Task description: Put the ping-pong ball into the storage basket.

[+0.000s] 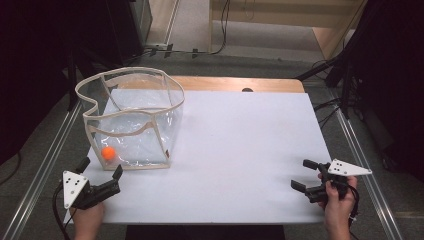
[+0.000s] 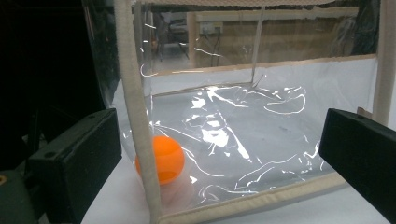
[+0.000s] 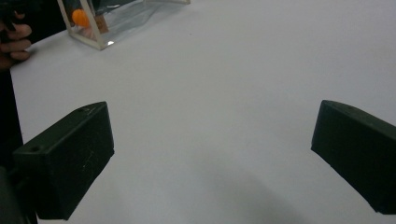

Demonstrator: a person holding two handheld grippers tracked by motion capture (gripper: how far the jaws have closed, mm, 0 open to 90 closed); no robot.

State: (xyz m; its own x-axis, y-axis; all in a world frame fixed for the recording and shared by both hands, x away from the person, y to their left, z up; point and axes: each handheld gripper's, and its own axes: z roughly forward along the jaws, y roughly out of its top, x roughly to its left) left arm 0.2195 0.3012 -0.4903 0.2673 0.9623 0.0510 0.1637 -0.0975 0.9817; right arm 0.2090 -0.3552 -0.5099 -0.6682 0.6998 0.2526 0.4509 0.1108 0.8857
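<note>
Gaping wide, empty: left claw (image 1: 102,172), right claw (image 1: 301,175); left gripper view reveals ball (image 2: 160,159) behind bag (image 2: 261,140) seam.

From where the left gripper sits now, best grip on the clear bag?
Probably the padded beige corner seam of the clear bag, approached straight ahead by the open left gripper. It stands upright between the jaws, stiffer than the slack film. The orange ball sits just behind.

Lab: black equipment racks (image 1: 30,60), floor cables (image 1: 220,30), metal-railed table (image 1: 235,150).
</note>
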